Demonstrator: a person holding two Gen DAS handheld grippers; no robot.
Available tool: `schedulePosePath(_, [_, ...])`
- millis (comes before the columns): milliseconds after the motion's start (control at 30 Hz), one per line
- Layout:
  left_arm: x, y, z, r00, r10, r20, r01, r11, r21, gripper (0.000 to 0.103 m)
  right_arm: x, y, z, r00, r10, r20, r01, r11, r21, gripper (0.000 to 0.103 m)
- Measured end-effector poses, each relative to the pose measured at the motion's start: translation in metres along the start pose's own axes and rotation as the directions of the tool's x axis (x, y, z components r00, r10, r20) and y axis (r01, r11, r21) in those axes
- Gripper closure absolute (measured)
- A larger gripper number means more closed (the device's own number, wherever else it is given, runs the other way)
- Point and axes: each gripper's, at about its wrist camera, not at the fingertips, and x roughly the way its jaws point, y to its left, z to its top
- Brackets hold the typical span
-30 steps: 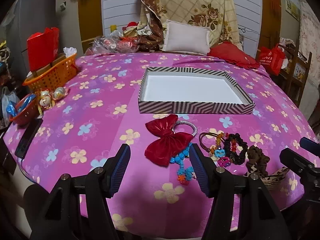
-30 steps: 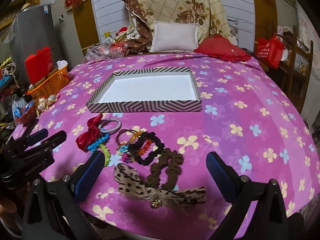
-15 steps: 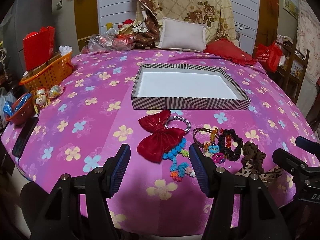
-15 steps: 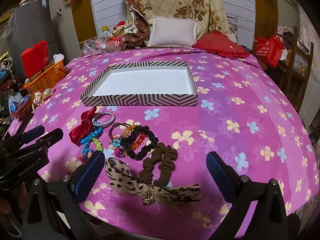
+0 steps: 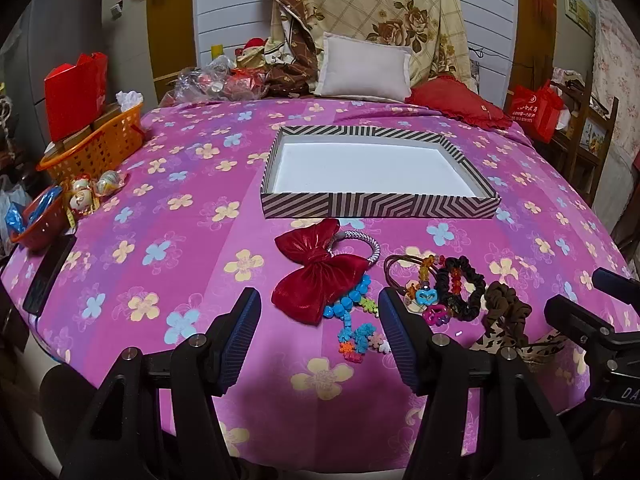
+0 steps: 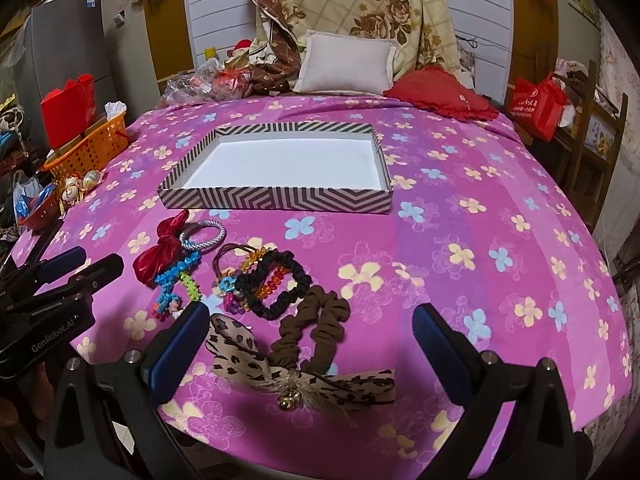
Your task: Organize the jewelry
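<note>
The striped box [image 5: 378, 205] sat empty at the middle of the flowered bedspread [image 5: 160, 216], presumably as the place where the jewelry would go. Just in front of the box lay the whole cluster, apparently awaiting sorting: leopard bow [image 6: 298, 376], brown scrunchie [image 6: 320, 328], red bow [image 5: 318, 270], black scrunchie [image 6: 276, 284], bead strand [image 5: 354, 320]. Nearer than the box, the left gripper [image 5: 320, 336] and right gripper [image 6: 310, 346] hovered with jaws spread wide, holding nothing, seemingly poised for a first pick.

Shiny satin red bow [image 5: 318, 276], matt cloth brown scrunchie [image 6: 316, 330], glossy plastic beads [image 5: 352, 320], cardboard-looking striped tray [image 5: 376, 205].
</note>
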Motion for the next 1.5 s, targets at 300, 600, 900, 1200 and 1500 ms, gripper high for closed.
schedulePosePath(300, [0.0, 0.0, -0.001, 1.0, -0.006, -0.002, 0.006, 1.0, -0.005, 0.073, 0.002, -0.002, 0.0, 1.0, -0.007, -0.005, 0.007, 1.0, -0.009, 0.0])
schedulePosePath(600, [0.002, 0.001, -0.002, 1.0, -0.011, -0.006, 0.011, 1.0, -0.006, 0.073, 0.003, -0.003, 0.0, 1.0, 0.002, -0.008, -0.002, 1.0, -0.003, 0.0])
schedulePosePath(900, [0.003, 0.001, -0.003, 1.0, -0.015, -0.011, 0.015, 1.0, -0.006, 0.073, 0.005, -0.003, -0.001, 1.0, 0.003, -0.013, -0.003, 1.0, 0.002, 0.0])
schedulePosePath(1200, [0.007, 0.007, -0.007, 0.999, -0.026, -0.03, 0.026, 0.999, -0.022, 0.073, 0.003, -0.002, 0.0, 1.0, -0.011, 0.002, 0.011, 1.0, -0.012, 0.0])
schedulePosePath(1500, [0.018, 0.021, -0.008, 0.995, -0.056, -0.088, 0.05, 0.996, -0.074, 0.073, 0.007, -0.009, 0.002, 0.999, 0.032, -0.008, -0.032, 0.999, 0.004, 0.0])
